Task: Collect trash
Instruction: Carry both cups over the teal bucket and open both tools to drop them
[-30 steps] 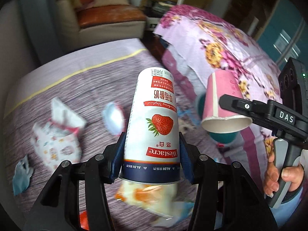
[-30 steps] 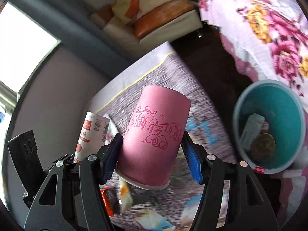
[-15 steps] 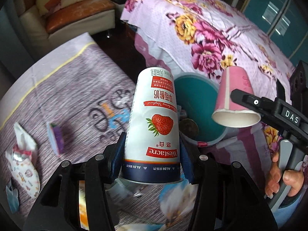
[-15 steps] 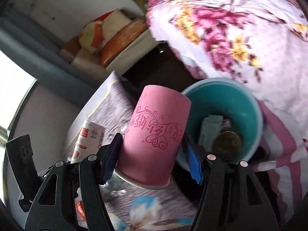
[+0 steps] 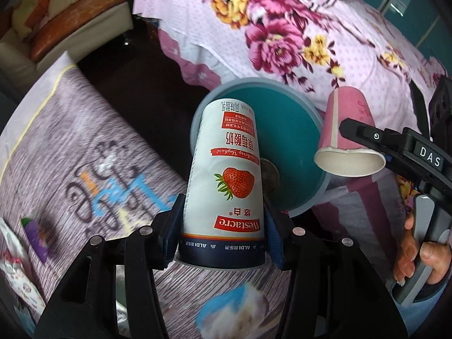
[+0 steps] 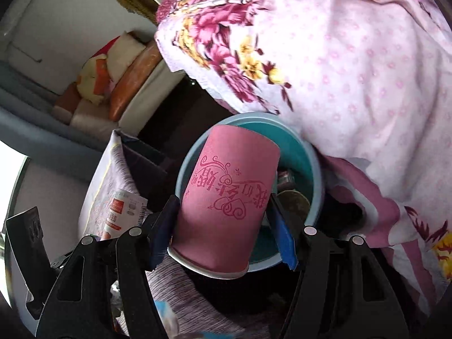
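Both cups have swung away from the littered counter [image 5: 84, 130] and now hang over the teal bin [image 5: 293, 141] that stands on the floor off the counter's far edge, against the floral bedspread [image 5: 310, 36]. That puts the drop within reach; judging by this, release comes next. The left claw [image 5: 223, 234] is clamped on the strawberry yogurt cup [image 5: 226, 186], held upside down, its upper end over the bin's near rim. The right claw [image 6: 223, 226] grips the pink paper cup [image 6: 228, 197], also inverted, directly above the bin mouth. A round brownish lid [image 6: 293, 200] already lies inside. Wrappers [image 5: 34, 234] remain at the counter's left edge. The bedspread overhangs the bin's far side, crowding the right claw.
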The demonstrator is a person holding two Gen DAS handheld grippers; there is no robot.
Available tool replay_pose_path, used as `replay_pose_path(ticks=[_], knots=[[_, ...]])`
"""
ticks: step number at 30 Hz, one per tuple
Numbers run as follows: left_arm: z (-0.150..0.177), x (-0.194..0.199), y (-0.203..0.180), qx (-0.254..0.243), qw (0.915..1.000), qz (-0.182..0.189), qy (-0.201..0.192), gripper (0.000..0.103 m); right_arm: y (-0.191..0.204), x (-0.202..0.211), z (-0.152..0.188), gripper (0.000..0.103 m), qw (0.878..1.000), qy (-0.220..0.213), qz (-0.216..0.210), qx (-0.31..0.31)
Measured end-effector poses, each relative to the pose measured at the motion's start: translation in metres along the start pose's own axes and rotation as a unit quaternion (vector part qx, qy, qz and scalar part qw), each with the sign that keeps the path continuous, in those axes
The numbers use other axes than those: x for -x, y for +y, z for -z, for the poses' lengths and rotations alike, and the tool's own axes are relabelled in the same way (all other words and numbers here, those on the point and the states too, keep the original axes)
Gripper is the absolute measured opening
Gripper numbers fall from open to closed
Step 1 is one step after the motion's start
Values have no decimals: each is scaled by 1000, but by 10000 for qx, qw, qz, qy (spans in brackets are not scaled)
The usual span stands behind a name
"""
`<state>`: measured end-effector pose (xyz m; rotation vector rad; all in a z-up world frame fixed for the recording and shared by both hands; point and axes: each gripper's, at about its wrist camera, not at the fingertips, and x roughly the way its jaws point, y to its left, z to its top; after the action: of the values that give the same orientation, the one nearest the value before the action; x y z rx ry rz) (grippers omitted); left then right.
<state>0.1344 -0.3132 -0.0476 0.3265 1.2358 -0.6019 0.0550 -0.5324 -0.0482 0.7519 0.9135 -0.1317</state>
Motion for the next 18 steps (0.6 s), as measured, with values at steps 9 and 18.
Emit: replay_pose_path(ticks=[9, 18], knots=[[-15, -26, -11, -40, 9997, 119, 198, 53, -13, -3, -6, 60, 9998, 24, 169, -60], [-9, -20, -2, 110, 9998, 123, 65, 82, -11, -9, -7, 61, 9997, 101, 212, -50]])
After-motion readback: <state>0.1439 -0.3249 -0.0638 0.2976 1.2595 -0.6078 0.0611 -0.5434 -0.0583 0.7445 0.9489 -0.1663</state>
